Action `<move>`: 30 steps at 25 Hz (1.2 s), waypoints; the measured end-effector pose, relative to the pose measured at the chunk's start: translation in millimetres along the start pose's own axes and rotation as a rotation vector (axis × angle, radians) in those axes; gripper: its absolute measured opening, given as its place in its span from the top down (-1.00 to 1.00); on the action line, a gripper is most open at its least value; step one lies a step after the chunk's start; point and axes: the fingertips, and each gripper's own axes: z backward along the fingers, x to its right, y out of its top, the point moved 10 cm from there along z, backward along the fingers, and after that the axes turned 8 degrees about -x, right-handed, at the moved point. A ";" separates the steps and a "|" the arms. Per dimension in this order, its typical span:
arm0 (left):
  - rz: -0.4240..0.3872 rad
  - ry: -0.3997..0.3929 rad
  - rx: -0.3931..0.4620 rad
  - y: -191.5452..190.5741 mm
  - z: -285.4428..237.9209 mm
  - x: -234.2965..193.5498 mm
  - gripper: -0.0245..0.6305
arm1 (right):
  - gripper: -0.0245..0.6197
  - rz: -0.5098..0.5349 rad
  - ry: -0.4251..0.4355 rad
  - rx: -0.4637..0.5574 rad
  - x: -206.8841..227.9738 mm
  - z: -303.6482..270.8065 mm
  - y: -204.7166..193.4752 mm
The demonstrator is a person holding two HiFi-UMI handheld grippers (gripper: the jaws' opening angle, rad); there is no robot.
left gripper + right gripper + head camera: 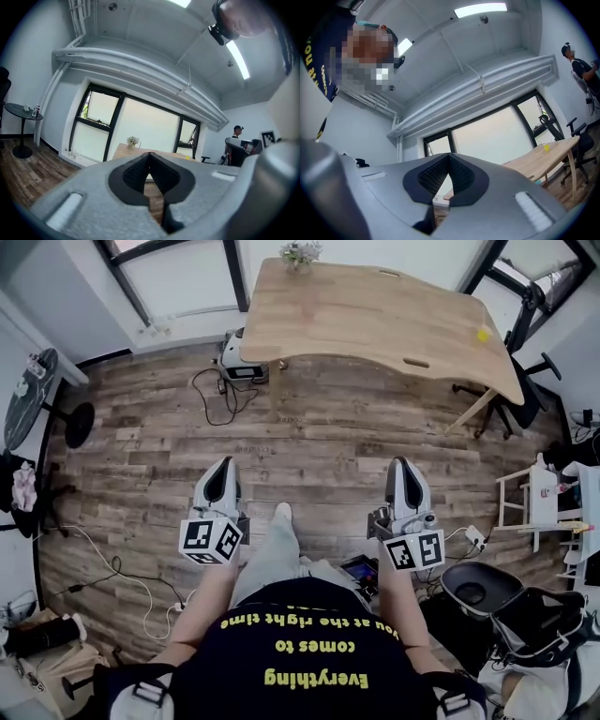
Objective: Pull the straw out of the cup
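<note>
A small yellow object (482, 335), perhaps the cup, stands near the right end of the wooden table (375, 315); it is too small to make out a straw. It also shows as a yellow speck (545, 147) in the right gripper view. Both grippers are held close to the person's body, over the wood floor and far from the table. My left gripper (223, 472) (150, 153) is shut with nothing between its jaws. My right gripper (403, 468) (449, 154) is shut and empty too.
A potted plant (300, 253) sits at the table's far edge. An office chair (530, 381) stands at the table's right end, a white shelf cart (544, 502) further right. Cables (216, 390) lie on the floor, a black round side table (28, 395) at left. Another person (581, 70) stands nearby.
</note>
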 end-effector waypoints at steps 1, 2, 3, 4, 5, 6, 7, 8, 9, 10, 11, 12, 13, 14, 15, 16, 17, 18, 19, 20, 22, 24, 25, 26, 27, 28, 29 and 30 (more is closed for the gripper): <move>0.001 -0.006 -0.001 3.4 -9.6 -4.2 0.93 | 0.91 -0.001 -0.002 -0.002 2.4 -9.0 0.1; 0.000 -0.012 -0.001 7.3 -19.0 -8.1 0.93 | 0.91 -0.001 -0.003 -0.003 4.5 -17.9 0.4; -0.001 -0.018 -0.001 11.2 -28.2 -11.7 0.93 | 0.91 0.000 -0.004 -0.005 6.6 -26.4 0.9; -0.002 -0.023 -0.001 15.0 -37.2 -15.2 0.93 | 0.91 0.001 -0.004 -0.006 8.5 -34.3 1.4; -0.004 -0.028 -0.001 18.5 -45.9 -18.7 0.93 | 0.91 0.002 -0.006 -0.007 10.4 -41.9 1.5; -0.005 -0.032 -0.001 21.6 -54.3 -22.5 0.93 | 0.91 0.002 -0.008 -0.007 12.2 -49.2 1.2; -0.006 -0.035 -0.002 24.4 -62.5 -26.7 0.93 | 0.91 0.001 -0.012 -0.007 13.9 -56.7 0.6; -0.006 -0.038 -0.002 27.1 -70.4 -31.3 0.93 | 0.91 0.000 -0.016 -0.007 15.6 -64.5 -0.3; -0.007 -0.041 -0.004 29.8 -78.1 -36.1 0.93 | 0.91 -0.002 -0.020 -0.007 17.1 -72.3 -1.1; -0.009 -0.043 -0.006 32.5 -85.5 -41.0 0.93 | 0.91 -0.003 -0.024 -0.008 18.6 -79.8 -1.5; -0.014 -0.045 -0.008 35.3 -92.8 -45.9 0.93 | 0.91 -0.004 -0.028 -0.010 20.1 -86.7 -1.6; -0.019 -0.046 -0.009 38.4 -100.2 -51.1 0.93 | 0.91 -0.004 -0.032 -0.011 21.5 -93.0 -1.4; -0.026 -0.048 -0.009 42.2 -107.4 -56.8 0.93 | 0.91 -0.003 -0.036 -0.012 22.7 -99.3 -1.4; -0.032 -0.051 -0.008 46.6 -114.2 -62.6 0.93 | 0.91 -0.003 -0.038 -0.013 23.6 -105.7 -1.5; -0.039 -0.053 -0.007 51.0 -120.4 -68.2 0.93 | 0.91 -0.003 -0.039 -0.014 24.2 -112.3 -2.0; -0.046 -0.056 -0.005 55.0 -126.1 -73.2 0.93 | 0.91 -0.004 -0.038 -0.015 24.6 -119.0 -2.6; -0.052 -0.059 -0.004 58.4 -131.5 -77.5 0.93 | 0.91 -0.005 -0.038 -0.016 24.9 -125.6 -3.1; -0.056 -0.063 -0.003 61.3 -136.9 -81.1 0.93 | 0.91 -0.005 -0.038 -0.016 25.6 -132.3 -3.6; -0.056 -0.066 -0.002 63.7 -142.4 -84.4 0.93 | 0.91 -0.005 -0.039 -0.017 26.5 -139.0 -4.2; -0.054 -0.069 -0.002 65.6 -147.8 -87.4 0.93 | 0.91 -0.005 -0.040 -0.018 27.5 -145.7 -4.8; -0.053 -0.076 -0.004 68.3 -157.5 -93.6 0.93 | 0.91 -0.007 -0.042 -0.018 29.3 -159.5 -6.5; -0.055 -0.080 -0.006 71.1 -165.7 -100.4 0.93 | 0.91 -0.012 -0.040 -0.017 30.9 -173.4 -8.1; -0.056 -0.081 -0.007 72.5 -169.3 -104.1 0.93 | 0.91 -0.013 -0.040 -0.017 31.5 -180.0 -8.6; -0.056 -0.080 -0.008 73.7 -172.7 -108.0 0.93 | 0.91 -0.014 -0.039 -0.017 32.1 -186.2 -9.0; -0.054 -0.079 -0.010 74.5 -175.7 -111.8 0.93 | 0.91 -0.014 -0.039 -0.017 32.6 -191.9 -9.5; -0.052 -0.077 -0.012 75.1 -178.7 -115.4 0.93 | 0.91 -0.016 -0.039 -0.017 33.2 -197.2 -10.0; -0.051 -0.077 -0.014 75.6 -181.7 -118.7 0.93 | 0.91 -0.018 -0.039 -0.019 33.9 -202.0 -10.8; -0.049 -0.078 -0.016 76.1 -184.7 -121.4 0.93 | 0.91 -0.020 -0.041 -0.021 34.7 -206.5 -11.5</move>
